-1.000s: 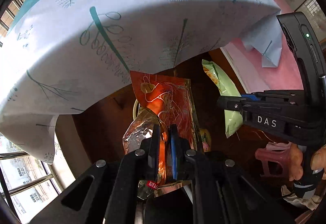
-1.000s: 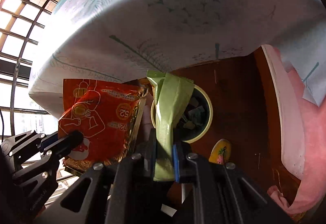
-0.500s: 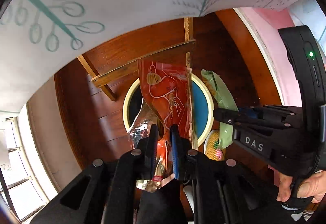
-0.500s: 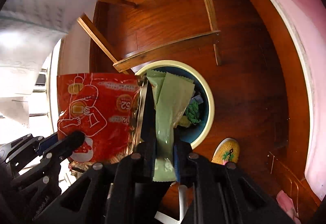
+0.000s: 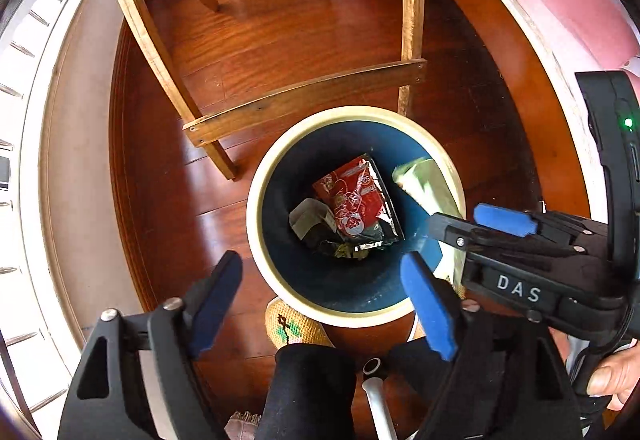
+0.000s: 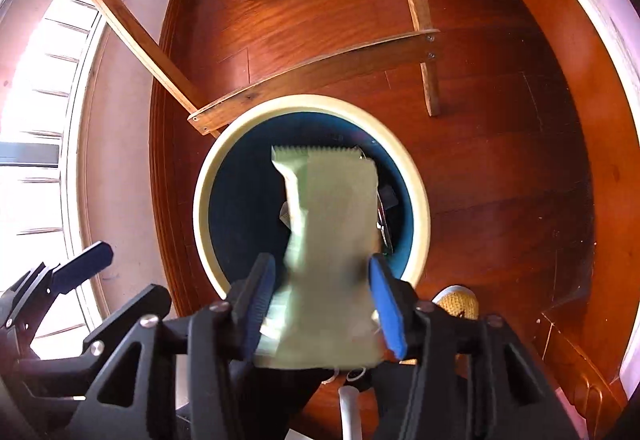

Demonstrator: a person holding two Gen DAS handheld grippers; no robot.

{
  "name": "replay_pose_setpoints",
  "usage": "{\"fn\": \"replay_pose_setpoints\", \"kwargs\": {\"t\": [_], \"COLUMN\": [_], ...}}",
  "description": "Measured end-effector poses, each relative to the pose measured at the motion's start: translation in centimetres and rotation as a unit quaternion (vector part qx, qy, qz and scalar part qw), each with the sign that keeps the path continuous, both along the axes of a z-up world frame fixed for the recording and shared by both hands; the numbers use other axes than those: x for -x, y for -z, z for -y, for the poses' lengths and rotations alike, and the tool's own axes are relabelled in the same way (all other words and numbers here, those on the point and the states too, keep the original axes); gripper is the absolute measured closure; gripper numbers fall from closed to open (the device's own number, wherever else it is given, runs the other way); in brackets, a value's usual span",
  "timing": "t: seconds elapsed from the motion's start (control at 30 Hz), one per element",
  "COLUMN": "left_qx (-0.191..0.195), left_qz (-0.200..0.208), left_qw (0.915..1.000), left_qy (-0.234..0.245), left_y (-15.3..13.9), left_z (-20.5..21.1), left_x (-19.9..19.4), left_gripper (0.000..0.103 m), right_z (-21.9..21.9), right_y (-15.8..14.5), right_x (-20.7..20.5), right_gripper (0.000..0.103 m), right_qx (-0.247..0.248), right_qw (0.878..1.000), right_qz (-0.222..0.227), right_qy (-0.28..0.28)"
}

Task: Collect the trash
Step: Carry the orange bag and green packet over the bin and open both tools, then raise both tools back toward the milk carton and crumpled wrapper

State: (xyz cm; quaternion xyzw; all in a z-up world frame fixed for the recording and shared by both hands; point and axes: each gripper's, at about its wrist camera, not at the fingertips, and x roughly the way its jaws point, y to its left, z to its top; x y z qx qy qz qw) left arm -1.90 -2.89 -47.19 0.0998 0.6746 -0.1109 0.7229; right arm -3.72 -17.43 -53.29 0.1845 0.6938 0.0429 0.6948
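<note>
Now green wrapper (image 6: 332,240) between parted right gripper (image 6: 322,304) fingers (blurred).

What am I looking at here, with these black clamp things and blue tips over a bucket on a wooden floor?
These are two hand-held grippers, one in each of a person's hands, each carrying a fisheye camera that looks forward along its two blue-padded fingers. One picture comes from the left gripper, the other from the right gripper. Both point down at a round trash bin with a cream rim, standing on a wooden floor beside wooden table legs. A red snack wrapper lies inside the bin on other scraps. The left gripper's fingers are spread wide and hold nothing. A green wrapper, blurred, sits between the right gripper's parted fingers above the bin, apparently just let go.
</note>
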Motion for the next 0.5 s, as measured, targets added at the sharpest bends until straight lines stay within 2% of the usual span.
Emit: {"fn": "replay_pose_setpoints", "kwargs": {"t": [0.1,0.23,0.5], "left_qx": [-0.009,-0.009,0.011], "left_qz": [0.010,0.024,0.058], "left_qw": [0.9999,0.9997,0.9982], "left_qy": [0.003,-0.001,-0.012], "left_y": [-0.6,-2.7,-11.6], "left_z": [-0.1,-0.3,-0.9], "left_x": [0.0,0.2,0.6], "left_gripper": [0.013,0.012,0.011], "right_z": [0.0,0.2,0.3], "right_y": [-0.6,-2.6,-10.4], "right_x": [-0.1,-0.6,-1.5], "right_gripper": [0.042,0.042,0.041], "right_qx": [0.006,-0.001,-0.013], "right_qw": [1.000,1.000,0.998], "right_qz": [0.003,0.009,0.050], "right_qy": [-0.003,-0.003,-0.028]}}
